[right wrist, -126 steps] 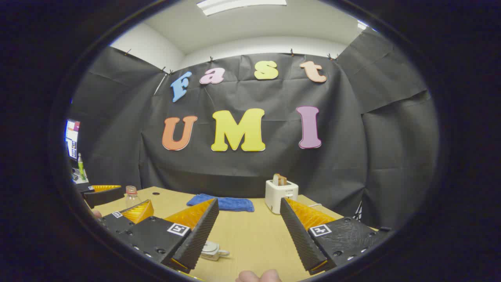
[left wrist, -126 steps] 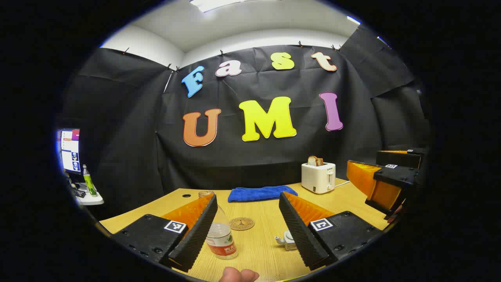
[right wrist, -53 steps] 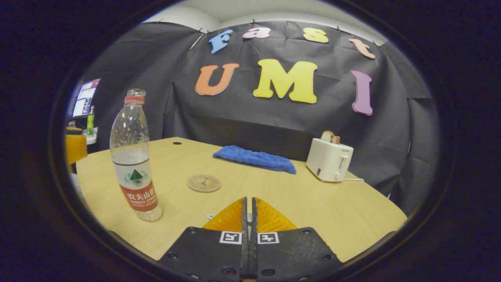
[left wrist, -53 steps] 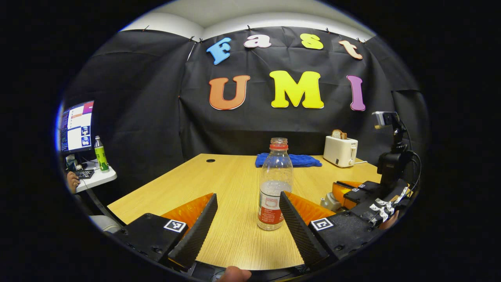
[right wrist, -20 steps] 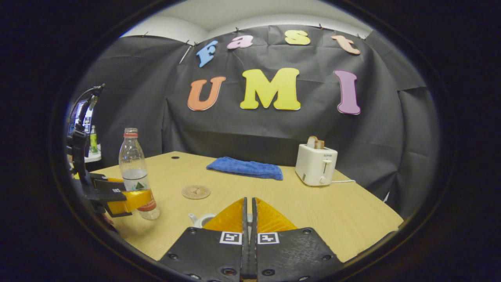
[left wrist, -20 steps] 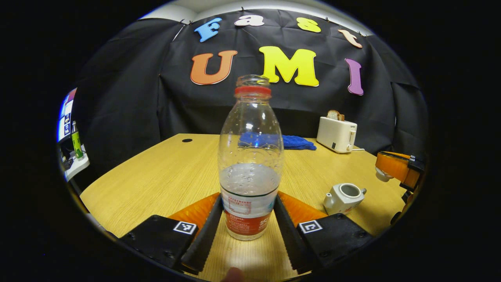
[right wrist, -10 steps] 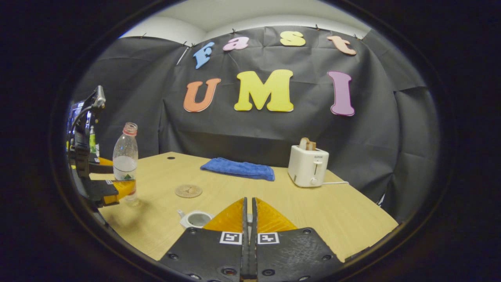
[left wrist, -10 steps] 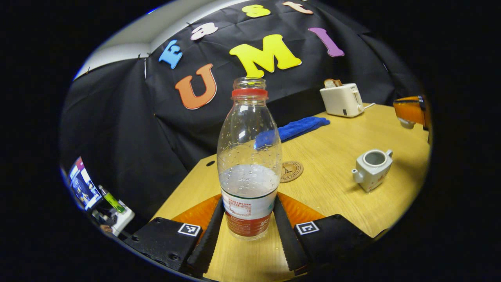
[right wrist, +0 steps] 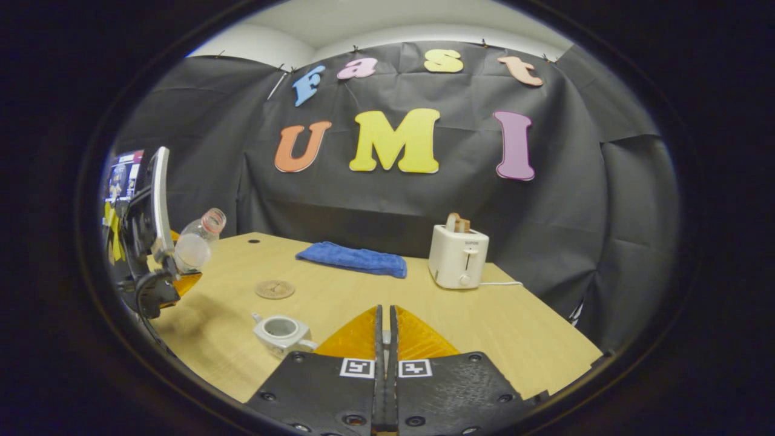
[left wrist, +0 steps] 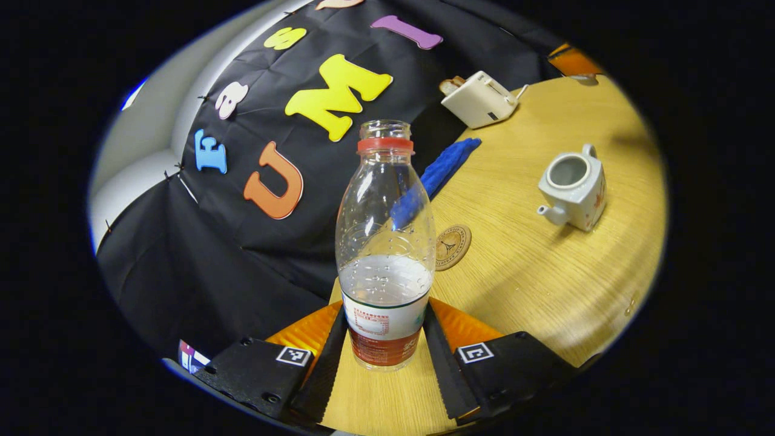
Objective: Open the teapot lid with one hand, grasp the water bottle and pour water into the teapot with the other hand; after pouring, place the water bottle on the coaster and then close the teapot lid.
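My left gripper (left wrist: 384, 339) is shut on the lower, labelled part of the uncapped clear water bottle (left wrist: 385, 260), which is about a third full. It holds the bottle off the table and tilted. In the right gripper view the bottle (right wrist: 197, 242) leans with its red-ringed mouth toward the middle of the table. The white teapot (left wrist: 572, 184) stands lidless on the wood, spout toward the round coaster (left wrist: 452, 245). My right gripper (right wrist: 383, 327) is shut, just right of the teapot (right wrist: 280, 332). In the left gripper view it (left wrist: 572, 60) hangs above the table with the pale lid under it.
A white toaster (right wrist: 458, 254) with bread and a folded blue towel (right wrist: 351, 257) stand at the back of the wooden table (right wrist: 484, 315). The coaster (right wrist: 275, 289) lies between the bottle and the towel. A monitor (right wrist: 124, 172) stands beyond the table's left end.
My left gripper closed on the bottle, lifted it and tipped it further toward the teapot. The right gripper stays shut and raised, drifting slightly right.
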`<state>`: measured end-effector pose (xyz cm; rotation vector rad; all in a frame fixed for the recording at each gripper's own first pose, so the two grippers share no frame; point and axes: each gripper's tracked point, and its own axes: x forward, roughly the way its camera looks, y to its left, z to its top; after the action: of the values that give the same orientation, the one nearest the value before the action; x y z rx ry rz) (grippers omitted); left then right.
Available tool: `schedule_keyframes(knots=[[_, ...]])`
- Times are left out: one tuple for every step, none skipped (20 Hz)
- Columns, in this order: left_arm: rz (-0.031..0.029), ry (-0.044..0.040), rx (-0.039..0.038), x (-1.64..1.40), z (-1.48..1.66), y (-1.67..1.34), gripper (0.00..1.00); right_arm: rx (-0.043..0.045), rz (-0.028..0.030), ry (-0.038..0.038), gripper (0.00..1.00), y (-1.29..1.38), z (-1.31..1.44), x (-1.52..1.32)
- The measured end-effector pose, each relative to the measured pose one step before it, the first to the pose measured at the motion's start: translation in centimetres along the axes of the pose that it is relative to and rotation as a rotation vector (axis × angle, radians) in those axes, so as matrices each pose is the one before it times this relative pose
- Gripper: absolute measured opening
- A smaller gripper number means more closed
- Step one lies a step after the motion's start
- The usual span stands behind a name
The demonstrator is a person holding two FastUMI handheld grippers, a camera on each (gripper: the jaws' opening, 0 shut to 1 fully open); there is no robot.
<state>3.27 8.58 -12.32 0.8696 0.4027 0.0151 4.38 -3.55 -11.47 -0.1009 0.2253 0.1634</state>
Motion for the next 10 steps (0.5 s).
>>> schedule_keyframes(knots=[[0.00864,0.00160,0.03804,0.041,0.040,-0.014,0.73,-0.00028,-0.00397,-0.00028,0.00,-0.349,-0.094,-0.123],[0.01059,-0.00054,0.04768,0.110,0.051,-0.082,0.72,0.00127,-0.00081,0.00116,0.00,-0.212,-0.053,-0.071],[0.00905,-0.00285,0.04717,0.043,0.055,-0.244,0.72,0.00069,-0.00067,-0.00024,0.00,-0.124,-0.004,-0.026],[0.00552,-0.00141,0.03926,0.066,0.010,-0.126,0.72,-0.00204,0.00013,0.00013,0.00,-0.208,-0.047,-0.118],[0.00221,-0.00174,0.03292,-0.081,0.026,-0.008,0.72,-0.00233,0.00005,-0.00063,0.00,-0.098,-0.058,-0.042],[0.00011,-0.00481,0.02655,-0.011,0.189,-0.108,0.72,0.00012,-0.00010,-0.00078,0.00,-0.081,-0.032,-0.042],[0.00038,-0.00353,0.01928,0.023,0.133,-0.112,0.73,-0.00016,0.00062,0.00025,0.00,-0.085,-0.042,-0.062],[0.00242,-0.00236,0.01731,-0.023,0.202,-0.081,0.72,0.00123,-0.00061,0.00028,0.00,-0.113,0.004,-0.050],[0.00254,-0.00386,0.01876,0.178,0.275,-0.013,0.72,0.00013,0.00023,-0.00001,0.00,-0.181,-0.092,-0.030],[0.00342,-0.00049,0.02160,0.274,0.248,-0.018,0.73,-0.00017,-0.00112,-0.00026,0.00,-0.142,-0.059,-0.091]])
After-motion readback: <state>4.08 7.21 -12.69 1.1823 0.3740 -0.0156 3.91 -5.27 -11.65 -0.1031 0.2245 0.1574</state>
